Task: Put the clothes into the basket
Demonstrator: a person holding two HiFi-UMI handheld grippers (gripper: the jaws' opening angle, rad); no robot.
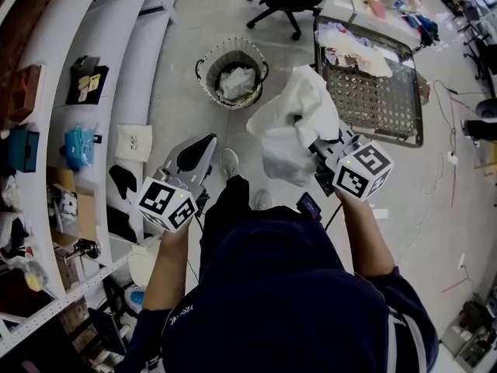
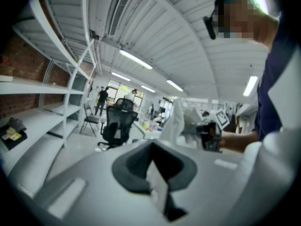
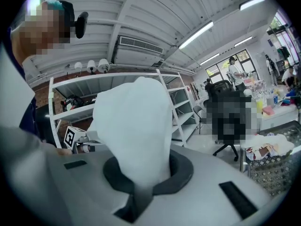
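A person stands on a pale floor, seen from above, with white shelving along their left side. A wire cart stands ahead to the right, with a few clothes heaped at its far end.

The round basket sits on the floor ahead and slightly left, with a white item already inside.

A large white garment is held up in the air between basket and cart, not yet over the basket. The right gripper is clamped on a pinch of it, and in the right gripper view the cloth rises in a tall bunch from the closed jaws. The left gripper is empty, its jaws together, and points toward the basket.

Likely risks:
- The garment is bulky and held by only a small fold, so it may slip out during the carry and land on the floor.
- If it is let go too early, loose folds may drape over the basket rim or miss the basket.
- The hanging cloth is close to the cart's edge and could catch there.
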